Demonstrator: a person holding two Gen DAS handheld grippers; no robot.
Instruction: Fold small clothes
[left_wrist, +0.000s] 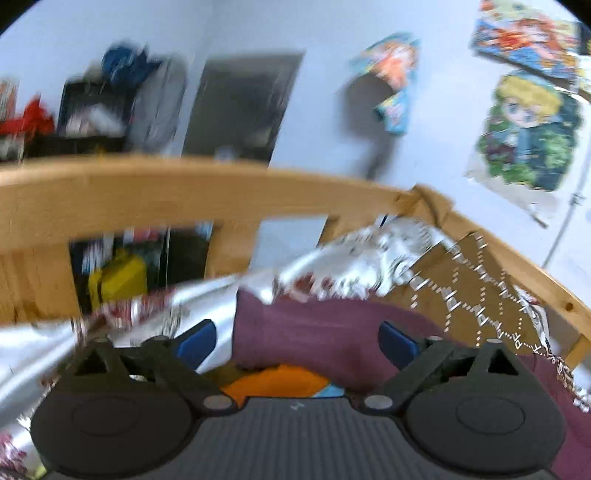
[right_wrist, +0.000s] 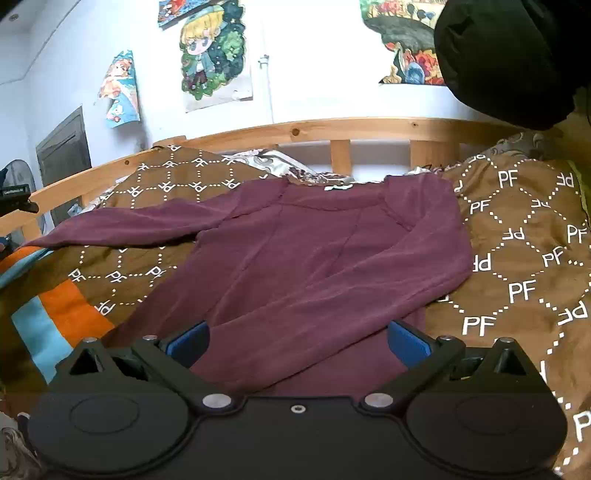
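The left wrist view is being blurred by motion, so the shelves and dark shapes beyond the bed rail (left_wrist: 184, 192) cannot be made out clearly. Only a bunched part of the maroon shirt (left_wrist: 314, 339) is being shown there, its lower edge cut off by the left claw (left_wrist: 297, 343). That claw is being held released, its blue pads (left_wrist: 195, 341) spread wide with shirt cloth between them but not pinched. A silvery patterned sheet (left_wrist: 369, 254) is being seen crumpled behind the shirt, its print too smeared to read.

In the right wrist view the shirt (right_wrist: 314, 258) is being shown lying flat on the bed, collar toward the wooden rail (right_wrist: 332, 127). One long sleeve is being stretched out to the left; the other is being folded diagonally across the body. The hem is being hidden behind the right claw (right_wrist: 297, 343), which is likewise released, its pads (right_wrist: 408, 343) well apart just above the soft, lightly creased knit.

The shirt is being carried by a brown blanket (right_wrist: 524, 258) printed with dotted diamonds and "PF" letters, with orange and blue stripes at the left. A black rounded object (right_wrist: 509, 59) is being cut off at the upper right and cannot be identified. Cartoon posters (right_wrist: 212, 51) are being displayed on the white wall.
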